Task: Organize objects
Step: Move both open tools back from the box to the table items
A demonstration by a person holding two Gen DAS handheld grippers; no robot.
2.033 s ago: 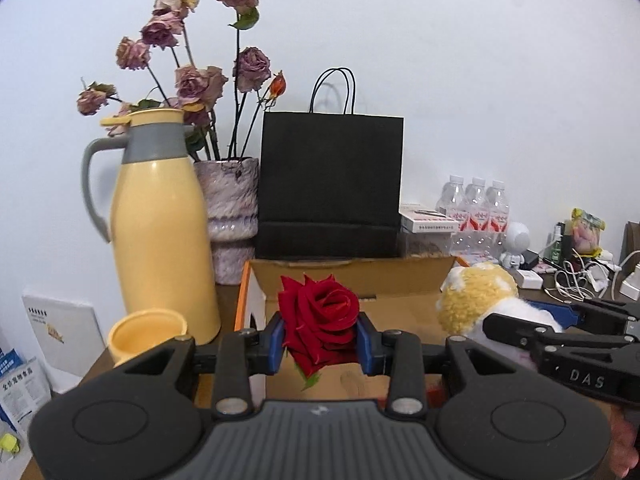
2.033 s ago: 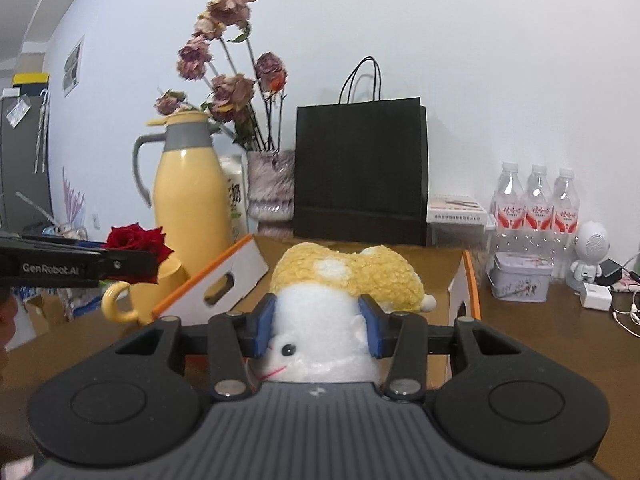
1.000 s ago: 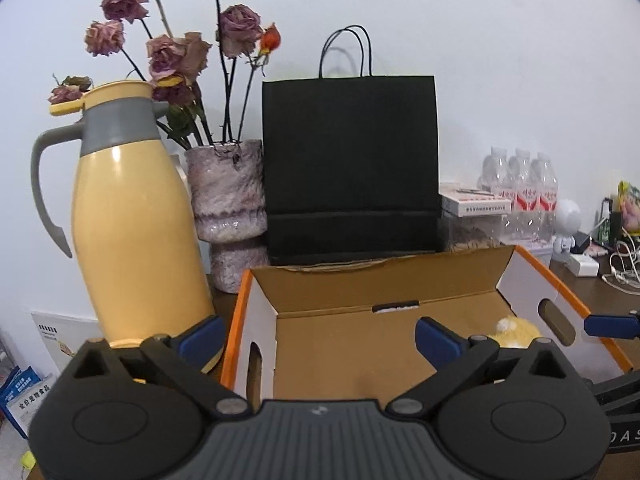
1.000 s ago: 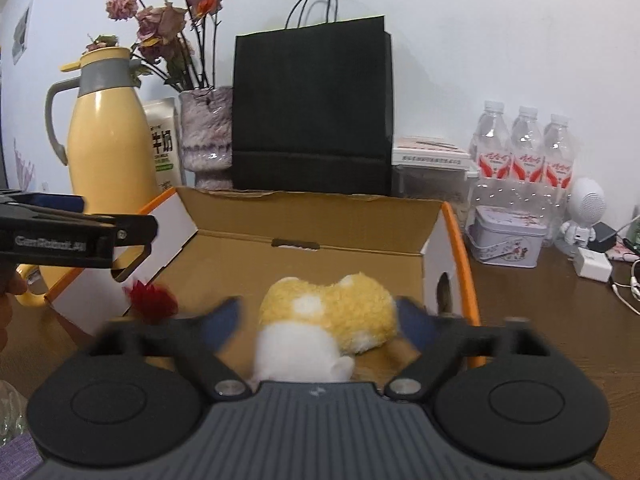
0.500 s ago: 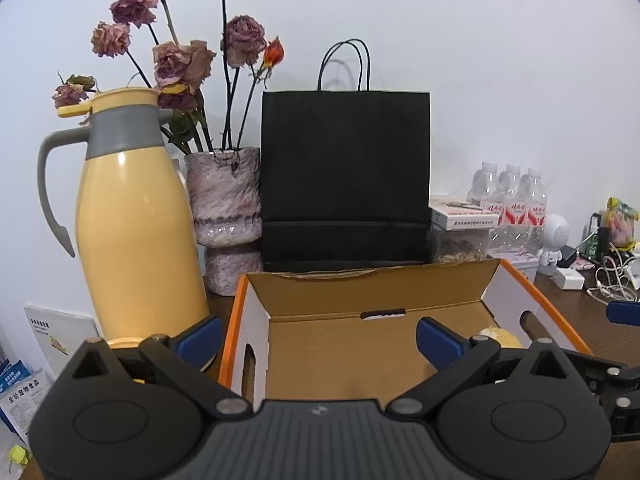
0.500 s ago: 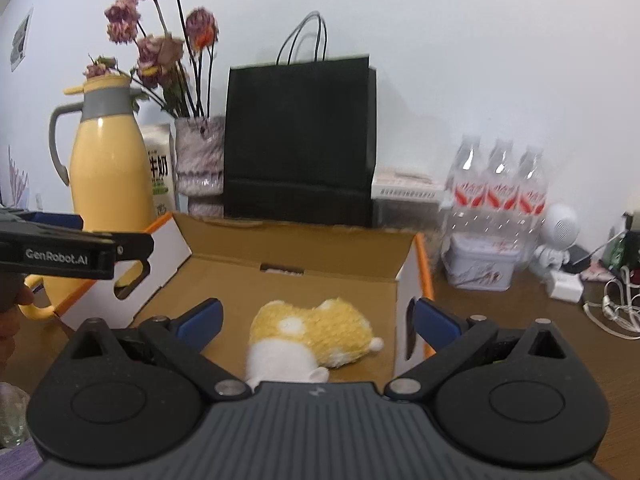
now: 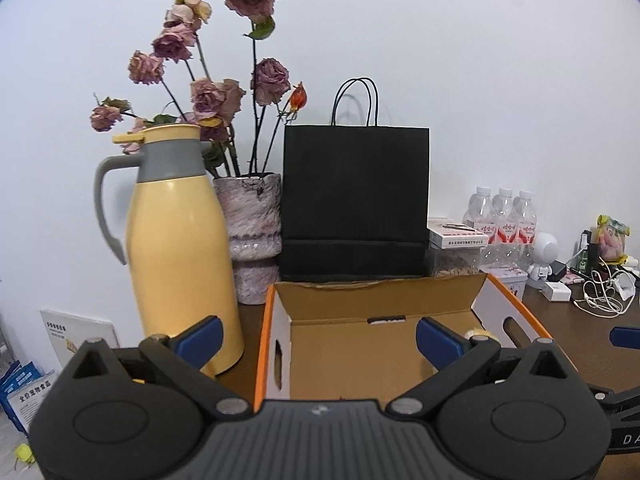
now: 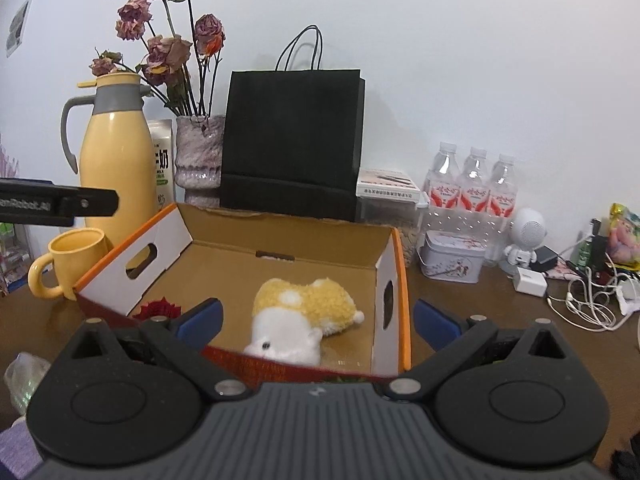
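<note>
An open cardboard box (image 8: pixel 280 236) with orange edges sits on the brown table; it also shows in the left wrist view (image 7: pixel 360 300). A yellow-and-white plush toy (image 8: pixel 304 312) lies on the box floor at the right. A red rose (image 8: pixel 158 309) lies in the box's front left corner. My right gripper (image 8: pixel 318 320) is open and empty above the box's near edge. My left gripper (image 7: pixel 318 338) is open and empty over the box's front; its body (image 8: pixel 60 202) shows at the left of the right wrist view.
A yellow thermos jug (image 7: pixel 176 248), a vase of dried roses (image 7: pixel 252 240) and a black paper bag (image 7: pixel 354 204) stand behind the box. A yellow mug (image 8: pixel 74 260) stands left of it. Water bottles (image 8: pixel 472 188), a tin (image 8: pixel 452 258) and cables (image 8: pixel 588 300) lie right.
Both grippers opened and dropped the rose and the plush toy into the box. They then drew back and up from the box.
</note>
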